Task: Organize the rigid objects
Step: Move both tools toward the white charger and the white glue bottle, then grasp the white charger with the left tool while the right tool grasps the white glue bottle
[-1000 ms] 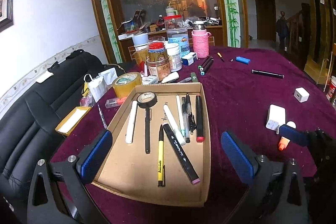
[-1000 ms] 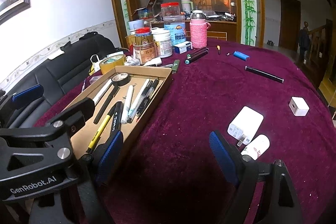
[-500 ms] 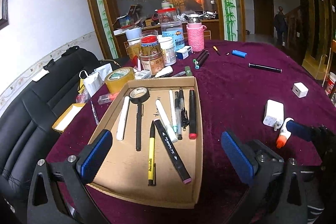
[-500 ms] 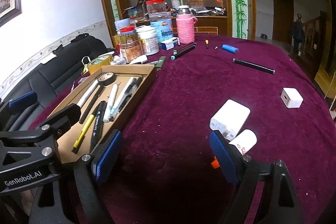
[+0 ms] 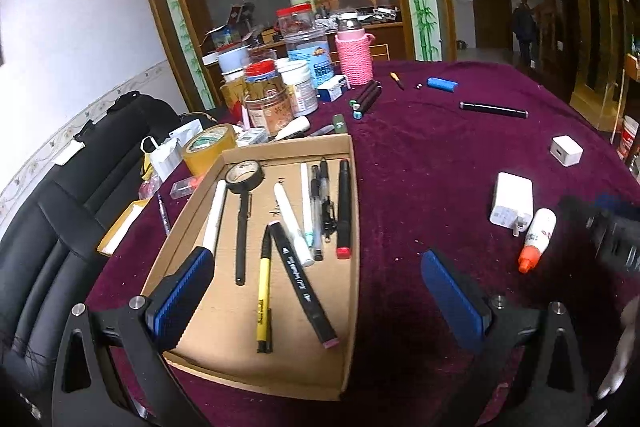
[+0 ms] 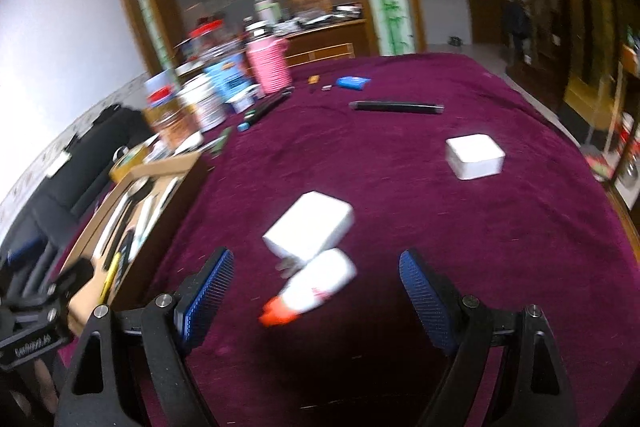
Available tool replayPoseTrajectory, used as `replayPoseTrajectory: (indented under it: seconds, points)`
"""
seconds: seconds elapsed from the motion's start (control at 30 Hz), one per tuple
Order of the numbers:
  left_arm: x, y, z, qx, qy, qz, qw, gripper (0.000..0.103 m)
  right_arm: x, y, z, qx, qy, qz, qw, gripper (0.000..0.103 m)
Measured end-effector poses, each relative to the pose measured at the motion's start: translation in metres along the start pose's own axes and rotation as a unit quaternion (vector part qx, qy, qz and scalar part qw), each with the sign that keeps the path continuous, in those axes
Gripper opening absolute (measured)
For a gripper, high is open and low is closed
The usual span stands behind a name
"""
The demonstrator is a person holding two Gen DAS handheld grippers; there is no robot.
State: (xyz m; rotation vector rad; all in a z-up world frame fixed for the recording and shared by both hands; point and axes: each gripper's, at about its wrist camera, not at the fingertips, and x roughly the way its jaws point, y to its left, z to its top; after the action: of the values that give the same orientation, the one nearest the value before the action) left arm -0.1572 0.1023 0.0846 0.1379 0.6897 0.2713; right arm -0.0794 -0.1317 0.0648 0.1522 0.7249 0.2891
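Note:
A shallow cardboard tray [image 5: 208, 311] on the purple tablecloth holds several pens and markers and a roll of black tape [image 5: 244, 177]. My left gripper [image 5: 316, 295] is open over the tray's near right corner, nothing between its blue pads. My right gripper [image 6: 316, 291] is open too, with a white bottle with an orange cap [image 6: 312, 285] lying on the cloth between its fingers, untouched. That bottle [image 5: 538, 239] shows in the left wrist view beside a white charger [image 5: 512, 199]. The charger [image 6: 308, 227] lies just beyond the bottle. This view is motion-blurred.
A small white cube [image 6: 474, 155], a long black pen [image 6: 396, 106] and a blue lighter [image 6: 352, 82] lie further out on the cloth. Jars, a pink-sleeved flask [image 5: 354, 57] and a tape roll [image 5: 208, 147] crowd the far left. A black sofa [image 5: 52, 227] borders the table on the left.
My right gripper swung right across the cloth, so the bottle and charger now sit centred between its fingers. My left gripper shifted slightly; the tray looks a little nearer.

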Motion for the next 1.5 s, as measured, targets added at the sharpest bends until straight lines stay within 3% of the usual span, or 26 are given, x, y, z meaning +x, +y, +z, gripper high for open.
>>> replayPoseTrajectory:
  seconds: [0.2,0.37,0.47,0.57,0.63,0.73,0.93,1.03,1.2,1.23,1.5]
  points:
    - [0.000,-0.012,0.003,0.011,0.005,-0.014,0.9998,0.103,0.001,-0.046,0.029,0.025,-0.003,-0.031,0.999,0.088]
    - [-0.009,-0.028,0.008,0.014,0.003,-0.072,0.9973,0.103,0.013,-0.090,0.063,0.072,-0.016,-0.053,0.996,0.088]
    - [0.003,-0.043,0.010,0.009,0.049,-0.160,0.9858,0.103,0.022,-0.116,0.074,0.108,-0.025,-0.052,0.992,0.088]
    - [0.022,-0.058,0.008,0.004,0.094,-0.192,0.9769,0.103,0.026,-0.138,0.066,0.143,-0.043,-0.044,0.988,0.088]
    - [0.038,-0.068,0.010,-0.005,0.119,-0.205,0.9714,0.103,0.032,-0.150,0.062,0.169,-0.022,-0.041,0.985,0.088]
    - [0.055,-0.084,0.021,-0.012,0.126,-0.212,0.9691,0.103,0.030,-0.161,0.059,0.199,-0.024,-0.030,0.979,0.088]
    - [0.084,-0.126,0.047,0.041,0.096,-0.176,0.9788,0.103,0.034,-0.165,0.057,0.212,-0.009,-0.025,0.977,0.088]
    - [0.103,-0.141,0.051,0.060,0.113,-0.181,0.9753,0.103,0.036,-0.164,0.057,0.212,-0.004,-0.024,0.977,0.088]
    - [0.136,-0.156,0.042,0.061,0.168,-0.208,0.9616,0.102,0.036,-0.164,0.056,0.211,-0.003,-0.024,0.977,0.088]
    - [0.134,-0.158,0.040,0.073,0.155,-0.202,0.9641,0.103,0.037,-0.164,0.056,0.212,-0.001,-0.024,0.977,0.088]
    - [0.132,-0.152,0.039,0.086,0.134,-0.224,0.9615,0.102,0.042,-0.164,0.053,0.213,0.008,-0.034,0.976,0.088]
